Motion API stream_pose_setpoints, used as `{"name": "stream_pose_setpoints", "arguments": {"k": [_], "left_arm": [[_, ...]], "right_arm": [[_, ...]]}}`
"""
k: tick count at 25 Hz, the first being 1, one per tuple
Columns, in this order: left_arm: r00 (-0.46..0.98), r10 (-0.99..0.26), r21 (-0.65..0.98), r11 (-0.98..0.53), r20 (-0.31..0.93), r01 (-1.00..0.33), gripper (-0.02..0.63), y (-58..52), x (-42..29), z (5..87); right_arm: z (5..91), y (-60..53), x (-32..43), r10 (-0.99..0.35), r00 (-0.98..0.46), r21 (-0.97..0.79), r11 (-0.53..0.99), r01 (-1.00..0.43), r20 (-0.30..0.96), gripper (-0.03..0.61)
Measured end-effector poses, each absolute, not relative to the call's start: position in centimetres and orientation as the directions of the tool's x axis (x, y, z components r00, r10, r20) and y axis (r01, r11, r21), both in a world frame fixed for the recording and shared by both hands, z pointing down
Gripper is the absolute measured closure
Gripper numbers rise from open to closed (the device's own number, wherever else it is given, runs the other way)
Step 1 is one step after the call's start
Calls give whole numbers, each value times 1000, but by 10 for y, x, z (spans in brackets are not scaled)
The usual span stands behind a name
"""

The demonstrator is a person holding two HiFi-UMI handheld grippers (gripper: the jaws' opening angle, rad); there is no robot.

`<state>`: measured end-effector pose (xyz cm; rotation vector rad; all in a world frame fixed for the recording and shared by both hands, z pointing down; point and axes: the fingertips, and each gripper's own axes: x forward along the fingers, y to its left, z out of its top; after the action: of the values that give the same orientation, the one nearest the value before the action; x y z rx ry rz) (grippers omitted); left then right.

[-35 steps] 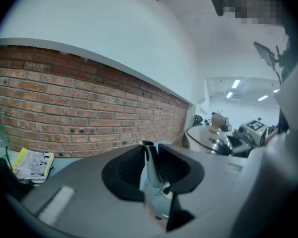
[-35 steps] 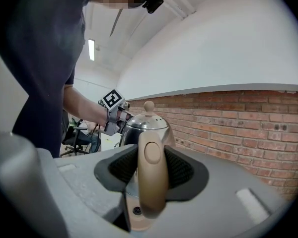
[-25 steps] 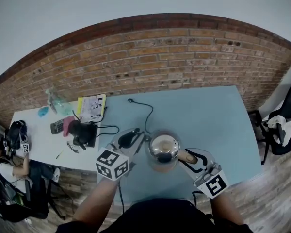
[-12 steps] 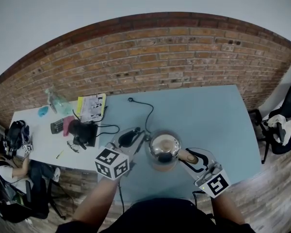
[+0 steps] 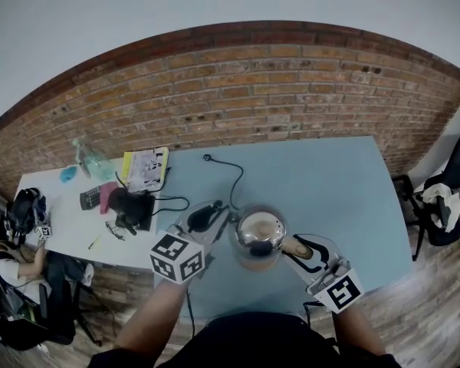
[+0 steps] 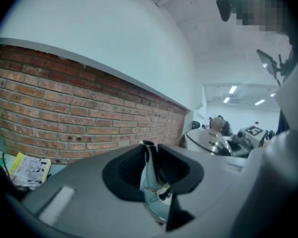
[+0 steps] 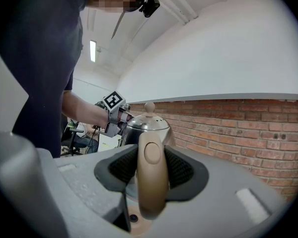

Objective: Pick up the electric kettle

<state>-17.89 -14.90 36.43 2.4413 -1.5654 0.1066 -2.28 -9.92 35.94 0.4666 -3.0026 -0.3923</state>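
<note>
the blue surface (image 5: 330, 198) had the electric kettle (image 5: 261, 234) near the front edge + a black cord (image 5: 234, 176) behind it. white surface (image 5: 61, 221) next to it: booklet (image 5: 146, 169), calculator (image 5: 90, 198), black bag (image 5: 132, 208).

The left forearm (image 5: 149, 320) and right forearm (image 5: 358, 330) are stretched forward. The left gripper (image 5: 213, 221) is clamped on the spout (image 6: 149, 170); the right gripper (image 5: 299, 248) is held level, clamped on the handle (image 7: 151, 180).

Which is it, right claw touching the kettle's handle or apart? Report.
Touching. The right gripper view shows the right claw closed on the beige kettle handle, both black pads pressed against its sides.
</note>
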Motion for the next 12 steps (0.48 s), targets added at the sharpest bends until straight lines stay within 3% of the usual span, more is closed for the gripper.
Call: {"name": "stream_pose_setpoints", "arguments": {"k": [12], "left_arm": [[436, -881, 174, -408, 181, -896, 531, -150, -174, 367]], "right_arm": [[360, -95, -20, -326, -945, 276, 911, -306, 29, 417]]}}
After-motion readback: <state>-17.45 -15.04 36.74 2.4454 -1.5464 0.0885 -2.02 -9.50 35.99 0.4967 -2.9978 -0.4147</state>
